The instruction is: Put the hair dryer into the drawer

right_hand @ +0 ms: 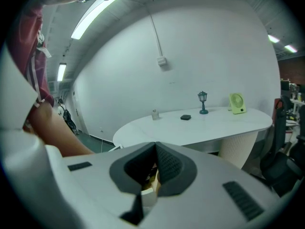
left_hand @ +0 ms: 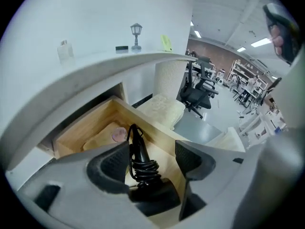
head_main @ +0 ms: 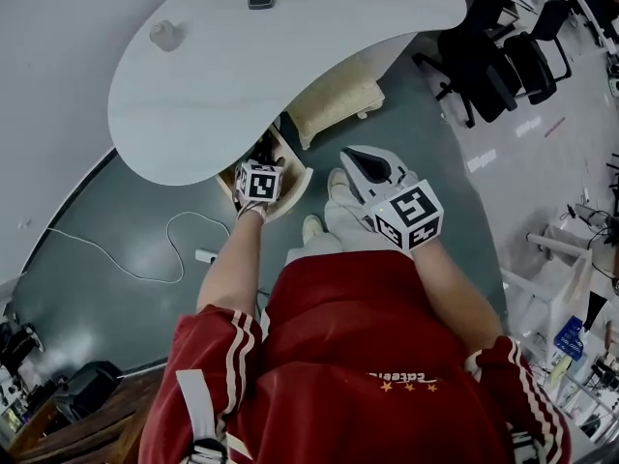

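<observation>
The black hair dryer (left_hand: 139, 162) is lying in the open wooden drawer (left_hand: 90, 120). Its long axis is running along the drawer wall on the right of the left gripper view. The thick body is sitting nearest my left tool, and the handle, with the cord coiled round it, is pointing away toward the drawer's far end. Beyond the handle a pale flat thing with a pink round patch (left_hand: 118, 135) is resting on the drawer floor. I am seeing no print on the dryer that I can read.

My left tool (left_hand: 152, 151) is hanging over the drawer with its jaws standing wide. The dryer is showing between them, but neither pad is pressing on it, so the tool is released. My right tool (right_hand: 155, 149) is sitting higher with its jaws closed together on nothing.

In the head view the drawer is sticking out from under the near edge of the white curved counter (head_main: 242, 75). A small lamp (right_hand: 203, 102), a green fan (right_hand: 236, 103), a small bottle (right_hand: 154, 114) and a dark flat object (right_hand: 186, 117) are standing along the counter's far edge. A cream cushioned stool (head_main: 334, 100) is sitting just beside the drawer. The lettering on the red shirt (head_main: 387, 356) is too small for me to read.
</observation>
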Available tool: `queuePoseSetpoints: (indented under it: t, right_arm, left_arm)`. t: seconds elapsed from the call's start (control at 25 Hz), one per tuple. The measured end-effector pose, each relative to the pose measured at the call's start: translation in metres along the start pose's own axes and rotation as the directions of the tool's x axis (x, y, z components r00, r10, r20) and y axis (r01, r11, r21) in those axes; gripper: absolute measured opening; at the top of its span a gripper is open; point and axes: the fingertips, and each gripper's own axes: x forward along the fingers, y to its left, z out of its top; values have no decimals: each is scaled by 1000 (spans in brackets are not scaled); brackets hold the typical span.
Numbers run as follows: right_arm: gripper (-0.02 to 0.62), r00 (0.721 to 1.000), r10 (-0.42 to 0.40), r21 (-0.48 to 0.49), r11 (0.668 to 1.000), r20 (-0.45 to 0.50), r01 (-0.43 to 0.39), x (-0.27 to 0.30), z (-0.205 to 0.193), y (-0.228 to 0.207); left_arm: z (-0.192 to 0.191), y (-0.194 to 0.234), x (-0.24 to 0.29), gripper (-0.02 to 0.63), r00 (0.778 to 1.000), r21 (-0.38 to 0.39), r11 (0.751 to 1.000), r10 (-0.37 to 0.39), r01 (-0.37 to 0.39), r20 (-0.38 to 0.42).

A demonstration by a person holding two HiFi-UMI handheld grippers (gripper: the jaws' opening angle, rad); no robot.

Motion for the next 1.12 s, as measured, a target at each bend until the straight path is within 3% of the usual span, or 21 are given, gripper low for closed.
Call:
queuePoseSetpoints:
  t: [0.72,0.92,1.12]
  right_arm:
    - [5,996,-60,-20,998,67,62,-40,30,14]
    - [5,994,-71,-18,997,87,72,-55,43,-2]
    - [5,991,-94,1,996,95,94,-87,49,-24]
  left_arm:
    - [14,-37,-81,301,991,67,997,-51,43,121]
    - [41,-54,-116,299,982,62,995,-84,75,169]
    - [82,-84,-159,295,954,73,993,-111,94,278]
